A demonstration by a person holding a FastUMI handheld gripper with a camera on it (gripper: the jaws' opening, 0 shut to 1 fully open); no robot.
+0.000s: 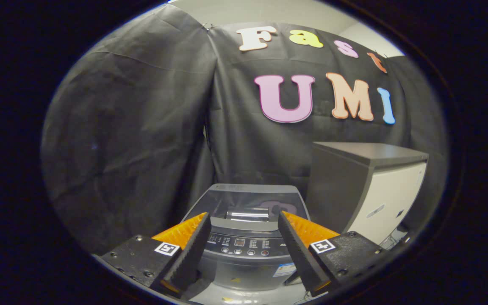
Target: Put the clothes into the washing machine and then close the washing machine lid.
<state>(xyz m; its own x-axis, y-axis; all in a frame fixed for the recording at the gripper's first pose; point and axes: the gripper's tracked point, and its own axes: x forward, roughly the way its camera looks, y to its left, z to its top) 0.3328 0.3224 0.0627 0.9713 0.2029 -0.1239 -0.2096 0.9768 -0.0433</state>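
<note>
One washer, my claw spread before it.
My claw (242, 220) gapes with nothing between its fingers; the washer (246, 237) stands just beyond them, lid (254, 199) down, a cabinet (367, 190) to its right.

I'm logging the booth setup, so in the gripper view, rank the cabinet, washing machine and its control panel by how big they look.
1. Cabinet
2. Washing machine, partly hidden by the open gripper, so 1 and 2 are unsure
3. Control panel

washing machine (246, 237): grey body, dark glossy lid, black control panel | cabinet (367, 190): dark grey top and side, white front | booth wall (142, 127): black cloth
</note>
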